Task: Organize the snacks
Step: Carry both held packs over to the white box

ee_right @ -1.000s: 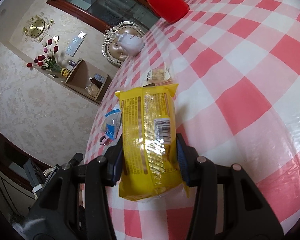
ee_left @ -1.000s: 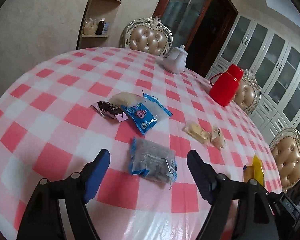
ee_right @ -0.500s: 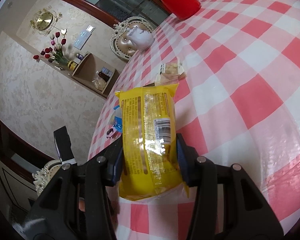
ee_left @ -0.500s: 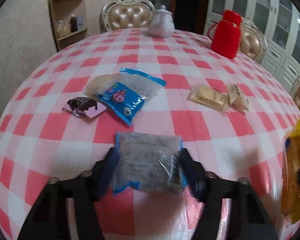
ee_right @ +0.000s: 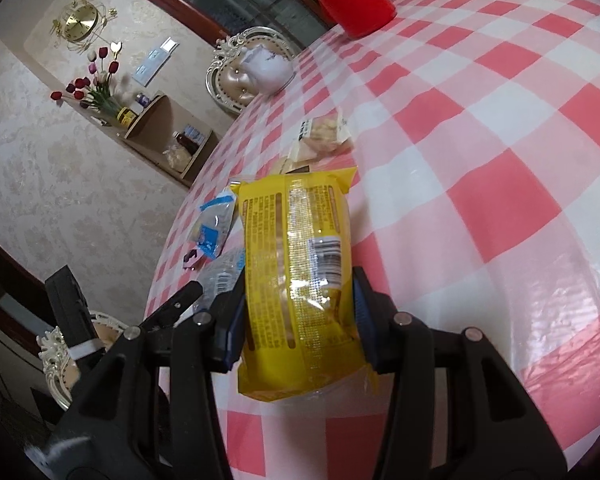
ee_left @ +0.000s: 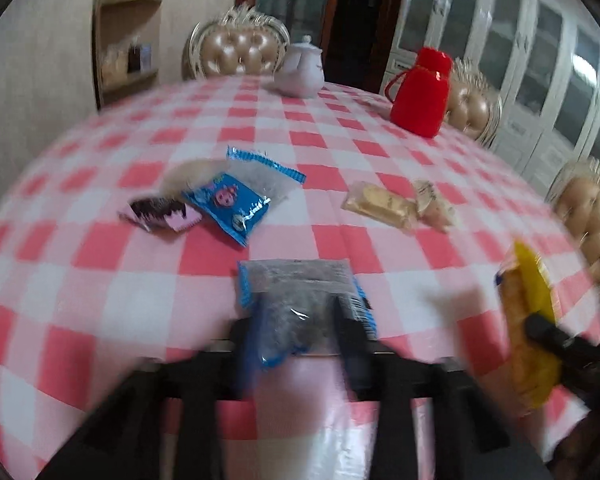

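A grey snack packet with blue edges (ee_left: pixel 296 280) lies on the pink checked table (ee_left: pixel 100 300). My left gripper (ee_left: pixel 296 320) has it pinched between its blue pads, and the near end is crumpled. The jaws are opening slightly with the packet still between them. This view is blurred. My right gripper (ee_right: pixel 298 292) is shut on a yellow snack packet (ee_right: pixel 300 240), held just above the cloth. The yellow packet (ee_left: pixel 528 312) also shows at the right of the left wrist view. A blue packet (ee_left: pixel 232 204), a dark and pink packet (ee_left: pixel 160 214) and two beige biscuit packs (ee_left: pixel 380 204) lie further back.
A white teapot (ee_left: pixel 302 74) and a red flask (ee_left: pixel 420 92) stand at the far side of the table. Padded chairs (ee_left: pixel 236 56) ring it. A wall shelf (ee_right: pixel 156 136) and glass cabinets (ee_left: pixel 540 60) are behind.
My left gripper came forward and down over the grey packet and closed its fingers on it, rolling as it went. The right gripper still holds the yellow packet in the same way.
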{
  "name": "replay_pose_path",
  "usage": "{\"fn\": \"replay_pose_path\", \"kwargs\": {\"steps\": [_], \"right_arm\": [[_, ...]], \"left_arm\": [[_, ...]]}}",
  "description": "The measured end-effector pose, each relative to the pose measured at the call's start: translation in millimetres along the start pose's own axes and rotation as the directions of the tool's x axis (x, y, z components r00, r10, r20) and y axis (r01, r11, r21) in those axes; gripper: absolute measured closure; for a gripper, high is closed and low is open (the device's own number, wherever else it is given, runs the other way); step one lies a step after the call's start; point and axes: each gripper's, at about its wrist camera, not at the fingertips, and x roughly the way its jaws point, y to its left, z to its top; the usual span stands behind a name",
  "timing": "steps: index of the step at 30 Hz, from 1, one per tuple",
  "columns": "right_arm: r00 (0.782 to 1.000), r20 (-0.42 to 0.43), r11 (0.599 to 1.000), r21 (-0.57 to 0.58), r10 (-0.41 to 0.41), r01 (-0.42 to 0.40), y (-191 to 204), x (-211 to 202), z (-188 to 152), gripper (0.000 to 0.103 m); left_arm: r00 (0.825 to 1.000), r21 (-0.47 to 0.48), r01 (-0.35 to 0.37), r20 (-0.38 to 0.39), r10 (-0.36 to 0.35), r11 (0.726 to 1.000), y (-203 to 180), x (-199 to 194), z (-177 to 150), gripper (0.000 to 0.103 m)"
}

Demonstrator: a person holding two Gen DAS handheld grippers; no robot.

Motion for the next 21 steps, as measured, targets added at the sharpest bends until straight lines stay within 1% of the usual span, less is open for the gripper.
{"fn": "replay_pose_path", "kwargs": {"steps": [1, 2, 3, 5, 6, 7, 8, 9, 10, 11, 12, 13, 14, 15, 16, 19, 21], "right_arm": [[1.000, 0.006, 1.000, -0.001, -0.005, 0.005, 0.3, -1.2, -0.1, 0.052], [1.000, 0.008, 1.000, -0.006, -0.011, 0.011, 1.1, -1.9, 0.1, 0.052], [1.000, 0.011, 1.000, -0.010, -0.011, 0.011, 2.0, -2.7, 0.2, 0.052], [1.000, 0.010, 1.000, -0.012, 0.001, -0.001, 3.7, -3.5, 0.8, 0.052], [1.000, 0.008, 1.000, -0.014, 0.008, -0.008, 4.7, -3.8, 0.5, 0.052], [1.000, 0.008, 1.000, -0.016, 0.012, -0.012, 5.7, -3.8, 0.4, 0.052], [1.000, 0.008, 1.000, -0.019, 0.015, -0.015, 6.3, -4.1, 0.2, 0.052], [1.000, 0.008, 1.000, -0.019, 0.015, -0.015, 6.2, -4.5, 0.2, 0.052], [1.000, 0.007, 1.000, -0.017, 0.017, -0.017, 6.6, -4.1, 0.1, 0.052], [1.000, 0.003, 1.000, -0.012, 0.024, -0.024, 6.1, -4.2, 0.3, 0.052], [1.000, 0.002, 0.999, -0.011, 0.030, -0.030, 6.6, -4.2, 0.5, 0.052], [0.999, 0.003, 0.999, -0.017, 0.035, -0.034, 8.0, -4.6, 0.4, 0.052], [0.999, 0.004, 0.999, -0.023, 0.034, -0.034, 10.0, -4.4, 0.1, 0.052], [1.000, 0.005, 0.999, -0.036, 0.030, -0.030, 12.0, -4.2, -0.6, 0.052], [1.000, 0.004, 0.999, -0.048, 0.024, -0.024, 13.8, -3.4, -1.4, 0.052], [1.000, -0.001, 0.998, -0.060, 0.008, -0.008, 13.8, 0.4, -2.9, 0.052], [1.000, -0.007, 0.998, -0.059, -0.007, 0.006, 11.7, 3.5, -3.9, 0.052]], "left_arm": [[1.000, -0.027, 0.023, 0.008, -0.023, 0.999, 1.4, -1.2, 0.1, 0.020], [0.999, -0.028, 0.036, 0.021, -0.036, 0.999, -2.0, -2.8, 0.3, 0.019], [1.000, -0.001, 0.018, 0.025, -0.018, 1.000, -9.7, -2.5, 1.6, 0.019], [0.997, 0.080, -0.072, 0.031, 0.070, 0.994, -26.6, 2.9, 3.6, 0.019], [0.990, 0.131, -0.138, 0.018, 0.137, 0.982, -36.8, 12.1, 3.3, 0.019], [0.986, 0.160, -0.160, -0.018, 0.165, 0.974, -40.9, 22.4, 1.8, 0.019], [0.984, 0.173, -0.158, -0.052, 0.170, 0.972, -41.2, 29.3, 0.2, 0.019], [0.978, 0.184, -0.158, -0.105, 0.180, 0.970, -42.4, 41.2, -2.9, 0.019], [0.973, 0.193, -0.173, -0.116, 0.198, 0.966, -42.3, 45.4, -4.5, 0.019], [0.976, 0.190, -0.168, -0.103, 0.190, 0.967, -41.6, 44.7, -4.7, 0.019], [0.980, 0.179, -0.157, -0.090, 0.175, 0.971, -40.6, 42.2, -3.3, 0.024], [0.983, 0.168, -0.152, -0.078, 0.167, 0.974, -39.0, 40.1, -2.1, 0.036], [0.985, 0.152, -0.148, -0.064, 0.159, 0.977, -36.7, 37.8, -1.0, 0.037], [0.989, 0.135, -0.129, -0.061, 0.138, 0.982, -34.0, 36.6, -0.7, 0.041], [0.991, 0.124, -0.116, -0.054, 0.124, 0.986, -31.3, 35.3, -1.1, 0.047], [0.992, 0.111, -0.115, -0.032, 0.119, 0.987, -28.2, 30.9, -4.8, 0.051], [0.995, 0.080, -0.090, -0.028, 0.093, 0.993, -23.5, 21.6, -11.0, 0.051]]}}
